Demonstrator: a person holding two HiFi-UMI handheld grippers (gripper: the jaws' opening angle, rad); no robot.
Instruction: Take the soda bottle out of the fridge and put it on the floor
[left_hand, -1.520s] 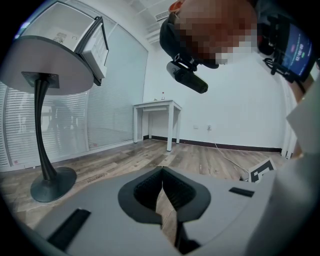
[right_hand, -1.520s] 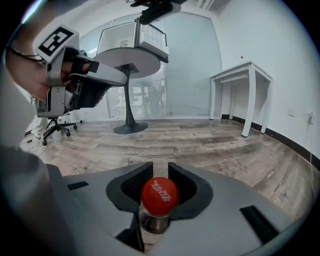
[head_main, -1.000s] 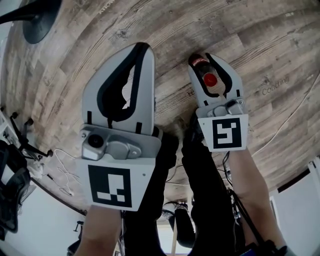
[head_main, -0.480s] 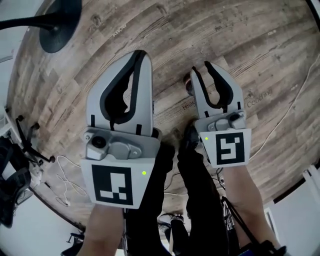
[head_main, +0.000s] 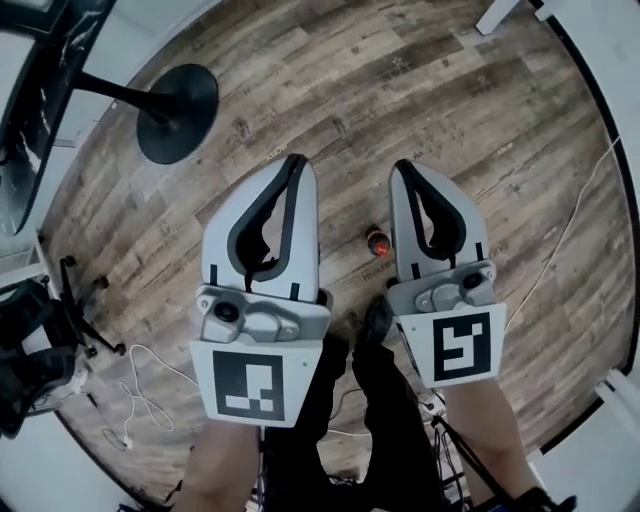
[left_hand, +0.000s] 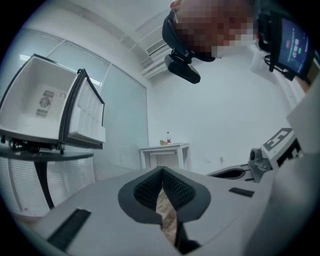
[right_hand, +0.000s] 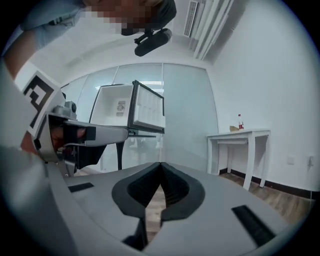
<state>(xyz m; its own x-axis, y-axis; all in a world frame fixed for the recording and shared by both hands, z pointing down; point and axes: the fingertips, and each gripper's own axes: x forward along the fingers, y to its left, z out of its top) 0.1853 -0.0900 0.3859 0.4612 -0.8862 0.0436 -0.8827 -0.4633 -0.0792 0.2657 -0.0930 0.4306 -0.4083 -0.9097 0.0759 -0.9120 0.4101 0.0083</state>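
The floor (head_main: 330, 90) carried the task's thing, while the fridge (right_hand: 116, 111) stood well apart with its door (right_hand: 147, 114) open. We judged that a door left so would let the cold out and could be bumped in passing. Our left tool (head_main: 297, 162) and right tool (head_main: 405, 168) each had their tips together with nothing between them, so neither held anything. The bottle (head_main: 377, 240) stood on the floor, upright as far as we could tell, just beside the right tool in the head view and near our legs (head_main: 395, 400). We judged the placing done. The main danger was a careless step or a dip of the right tool. Either could topple the bottle, which would then roll on the boards.
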